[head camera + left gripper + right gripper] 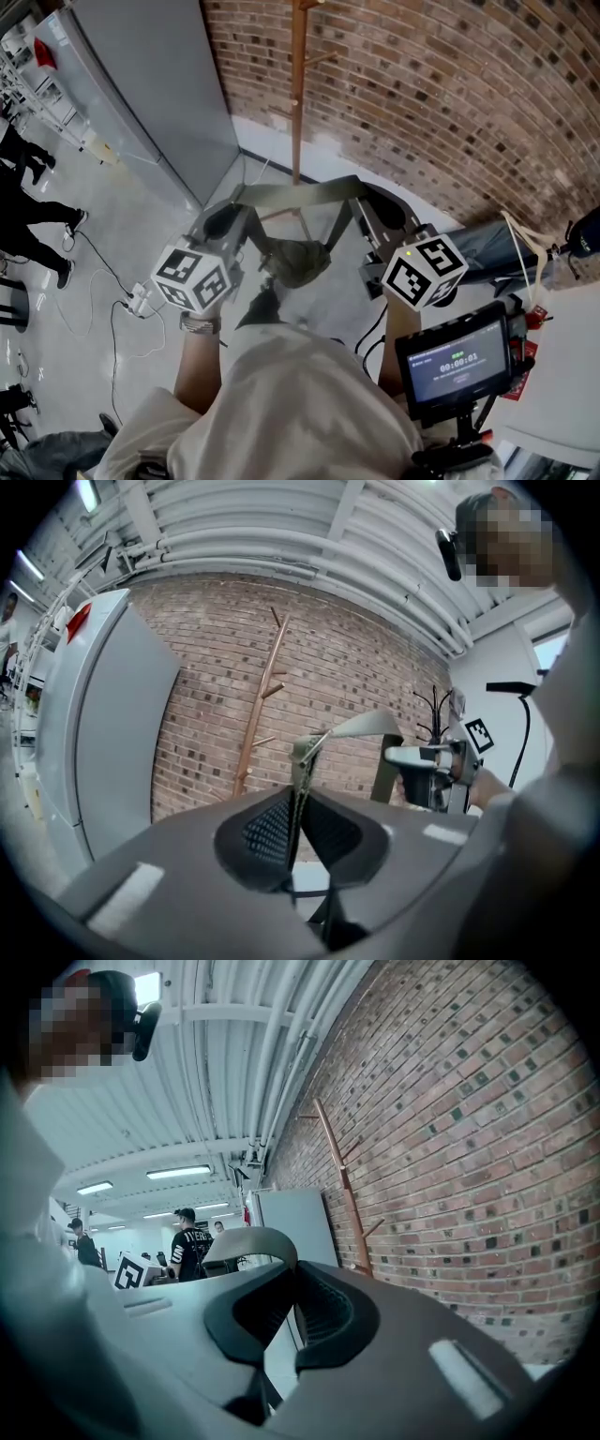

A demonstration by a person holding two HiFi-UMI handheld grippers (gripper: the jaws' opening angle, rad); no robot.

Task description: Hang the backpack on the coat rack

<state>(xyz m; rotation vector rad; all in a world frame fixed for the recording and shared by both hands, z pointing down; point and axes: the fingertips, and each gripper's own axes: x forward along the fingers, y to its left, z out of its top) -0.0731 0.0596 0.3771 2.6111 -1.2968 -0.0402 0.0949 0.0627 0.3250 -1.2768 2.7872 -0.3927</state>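
Observation:
An olive-green backpack hangs by its strap, which is stretched level between my two grippers. My left gripper is shut on the strap's left end and my right gripper is shut on its right end. In the left gripper view the jaws pinch the strap, which runs on to the right gripper. The right gripper view shows its jaws closed on the strap's curved loop. The wooden coat rack stands ahead against the brick wall, beyond the backpack; its pegs are bare.
A tall grey cabinet stands left of the rack. Cables and a power strip lie on the floor at the left, where people stand. A small monitor and a white table sit at the right.

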